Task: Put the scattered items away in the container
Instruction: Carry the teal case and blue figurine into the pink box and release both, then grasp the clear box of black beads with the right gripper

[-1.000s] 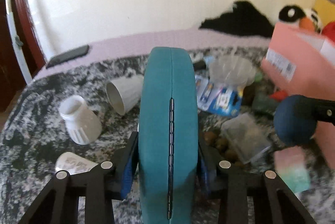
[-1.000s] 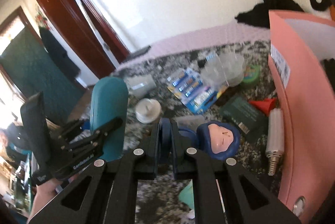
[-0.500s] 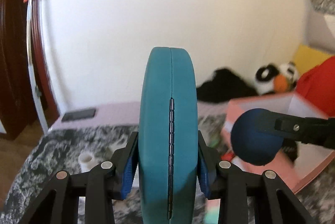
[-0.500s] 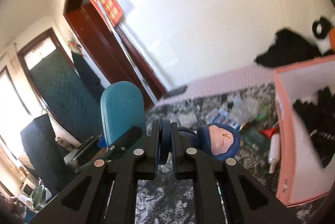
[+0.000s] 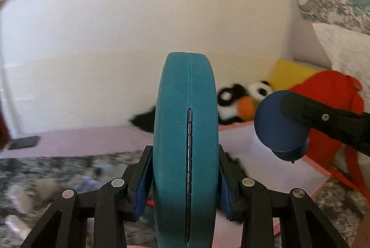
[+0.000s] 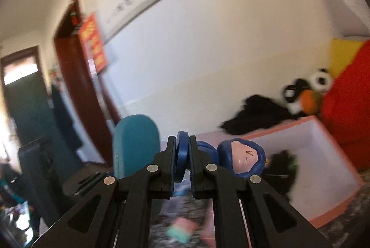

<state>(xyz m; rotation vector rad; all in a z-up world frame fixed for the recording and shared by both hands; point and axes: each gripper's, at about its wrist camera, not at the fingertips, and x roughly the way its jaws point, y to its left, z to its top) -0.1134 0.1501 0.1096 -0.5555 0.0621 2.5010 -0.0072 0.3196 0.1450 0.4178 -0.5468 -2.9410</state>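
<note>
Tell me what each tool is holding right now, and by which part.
Left tool clamps the teal zippered case across its flat sides, near the lower end. Right tool pinches the blue doll by a thin blue part at its body end.

A bed [image 5: 57, 169] under a mottled grey blanket is carrying a pink box [image 6: 323, 178] lying ahead-right of the right tool [image 6: 182, 162], blurred clutter [image 5: 20, 199] lying ahead-left.

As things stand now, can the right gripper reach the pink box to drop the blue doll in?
Probably yes. The right gripper, shut on the blue doll, is raised with the open pink box ahead and to its right; nothing stands between them. The left gripper with the teal case is off to the side.
</note>
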